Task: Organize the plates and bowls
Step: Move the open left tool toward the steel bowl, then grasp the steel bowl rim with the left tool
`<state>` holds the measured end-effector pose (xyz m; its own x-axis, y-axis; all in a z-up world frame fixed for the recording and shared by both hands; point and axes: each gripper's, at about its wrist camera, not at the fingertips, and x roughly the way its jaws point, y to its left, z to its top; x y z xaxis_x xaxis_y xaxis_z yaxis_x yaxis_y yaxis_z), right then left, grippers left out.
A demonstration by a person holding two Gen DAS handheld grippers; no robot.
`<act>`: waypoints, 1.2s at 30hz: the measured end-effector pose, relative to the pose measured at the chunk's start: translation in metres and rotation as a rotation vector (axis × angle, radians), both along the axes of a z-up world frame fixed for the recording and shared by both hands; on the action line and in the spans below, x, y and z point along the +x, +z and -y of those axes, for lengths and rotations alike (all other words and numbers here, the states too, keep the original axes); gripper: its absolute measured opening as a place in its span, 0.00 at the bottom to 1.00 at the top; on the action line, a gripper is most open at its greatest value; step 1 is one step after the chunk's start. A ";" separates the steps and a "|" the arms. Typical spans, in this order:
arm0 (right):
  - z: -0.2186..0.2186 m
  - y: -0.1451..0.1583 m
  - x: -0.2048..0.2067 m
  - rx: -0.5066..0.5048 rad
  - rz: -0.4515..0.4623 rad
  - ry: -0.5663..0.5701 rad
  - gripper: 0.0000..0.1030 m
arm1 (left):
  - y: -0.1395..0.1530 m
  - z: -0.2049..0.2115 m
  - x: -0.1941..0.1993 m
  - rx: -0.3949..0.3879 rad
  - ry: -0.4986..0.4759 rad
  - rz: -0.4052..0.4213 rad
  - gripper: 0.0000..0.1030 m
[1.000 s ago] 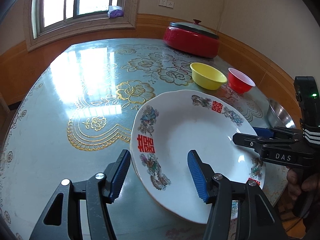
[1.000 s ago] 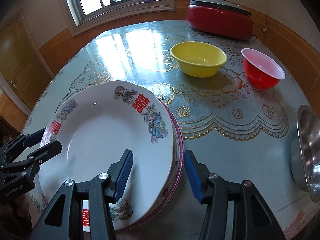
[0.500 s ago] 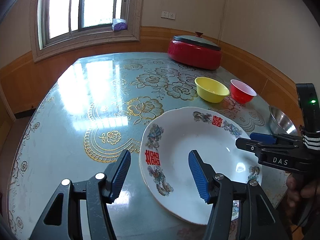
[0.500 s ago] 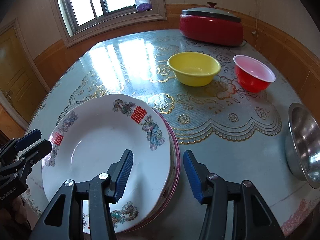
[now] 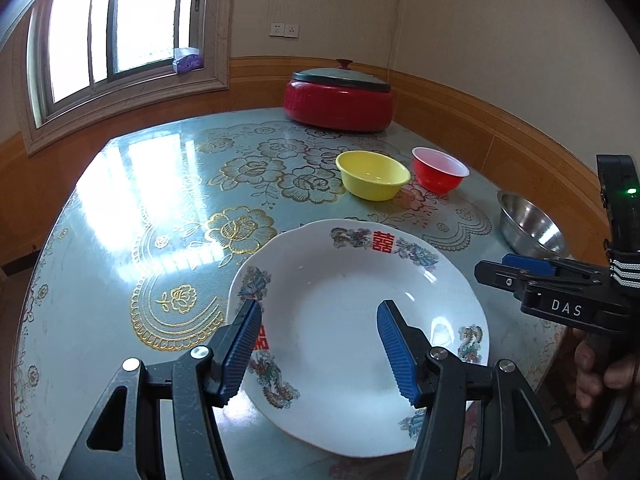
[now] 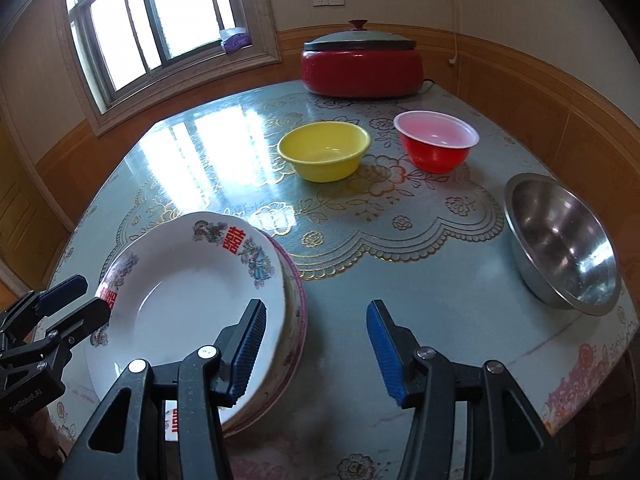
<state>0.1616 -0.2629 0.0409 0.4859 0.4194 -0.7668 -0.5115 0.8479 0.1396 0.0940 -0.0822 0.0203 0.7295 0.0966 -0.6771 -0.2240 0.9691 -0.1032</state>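
We hold both grippers spread and empty above the plate stack point(image 6: 192, 304), which sits at the near table edge, plates nested to save room. The left gripper point(image 5: 318, 346) hovers over its rim, the right gripper point(image 6: 316, 346) just beside it. Beyond the stack wait the yellow bowl point(image 6: 324, 152), red bowl point(image 6: 436, 140) and steel bowl point(image 6: 560, 240), each apart, not yet nested.

Glossy ceramic plate point(image 5: 352, 320), shiny steel bowl point(image 6: 560, 240), glossy table point(image 6: 440, 300)

Lower plates point(image 6: 295, 304) mostly hidden under top plate point(image 6: 192, 280).
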 end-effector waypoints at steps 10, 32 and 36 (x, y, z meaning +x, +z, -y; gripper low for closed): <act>0.075 0.017 0.023 0.051 0.030 -0.180 0.52 | 0.010 0.036 0.022 0.004 -0.087 0.010 0.64; 0.273 0.007 0.163 0.156 -0.025 -0.389 0.52 | 0.000 0.173 0.159 -0.050 -0.147 -0.110 0.58; 0.277 -0.008 0.182 0.161 -0.067 -0.314 0.50 | -0.008 0.192 0.184 -0.111 -0.173 -0.118 0.55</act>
<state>0.3435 -0.5398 0.0332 0.5613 0.3753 -0.7376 -0.2144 0.9268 0.3084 0.2783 -0.2742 0.0123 0.6439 -0.1028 -0.7582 -0.0721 0.9784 -0.1939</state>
